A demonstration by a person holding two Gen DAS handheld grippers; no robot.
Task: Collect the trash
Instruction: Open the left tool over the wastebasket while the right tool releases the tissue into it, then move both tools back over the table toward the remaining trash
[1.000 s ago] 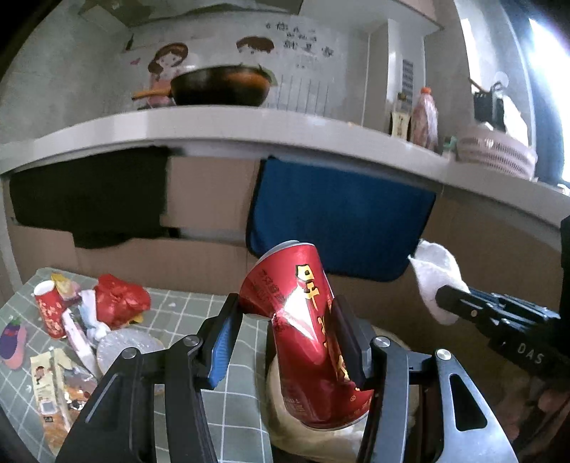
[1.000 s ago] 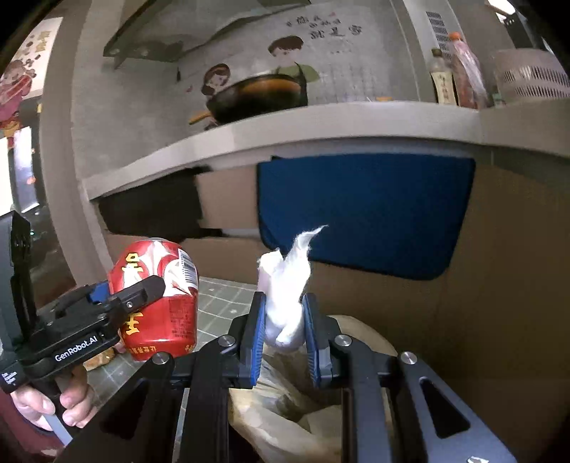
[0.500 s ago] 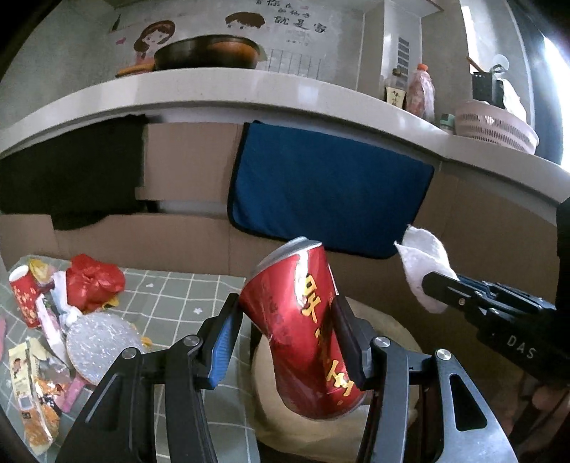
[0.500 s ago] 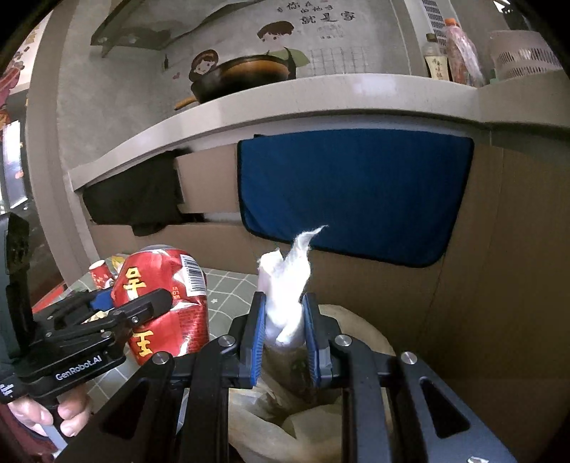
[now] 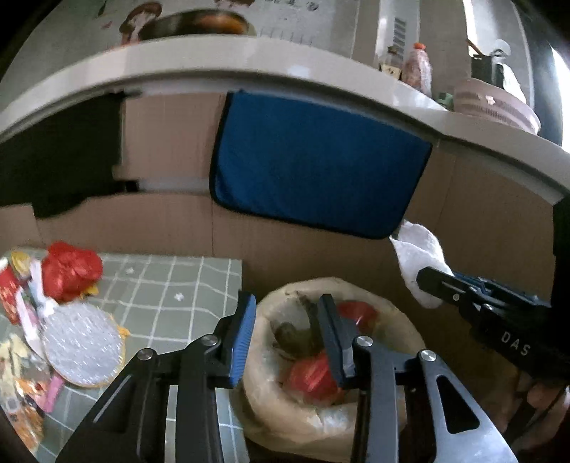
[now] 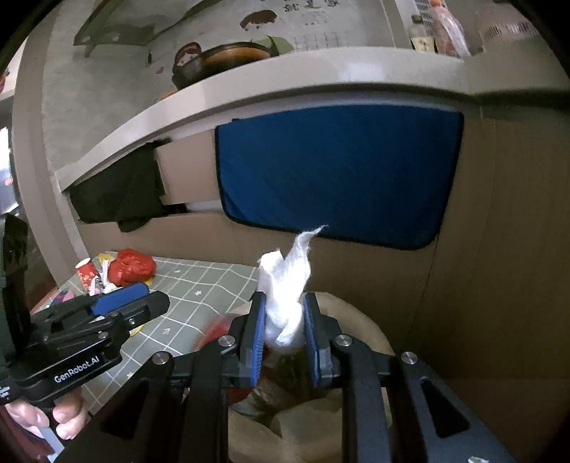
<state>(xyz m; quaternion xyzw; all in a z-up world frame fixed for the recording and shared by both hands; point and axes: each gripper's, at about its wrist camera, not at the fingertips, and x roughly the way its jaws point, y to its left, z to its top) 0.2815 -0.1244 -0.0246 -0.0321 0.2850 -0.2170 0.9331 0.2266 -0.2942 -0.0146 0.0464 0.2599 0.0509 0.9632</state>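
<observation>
Listing legible marks first: "GenRobot.AI" in white on the body of the left tool (image 5: 285,310), readable only in the right wrist view; "DAS" on the right tool (image 6: 285,306), readable only in the left wrist view. Characters on the wall poster (image 6: 313,14) are too blurred to read.

- Left tool: jaws at middling width, just been closing, nothing between them; poised over the bag mouth.
- Right tool: pads pinch a white tissue wad (image 6: 285,285), its twisted tip upright, above the same bag.
- Trash bag (image 5: 356,288): beige, open, beside the desk edge. Contents: a red can (image 5: 313,375), a second red scrap, dark brown matter. The left view shows these clearly; the right view only blurs.
- Desk (image 5: 171,302), grey-green checked cloth: crumpled red wrapper (image 5: 71,270), silver foil disc (image 5: 82,349), red paper cup (image 6: 85,272), assorted packets.
- Behind: blue cloth (image 5: 317,160) hanging under the counter.
</observation>
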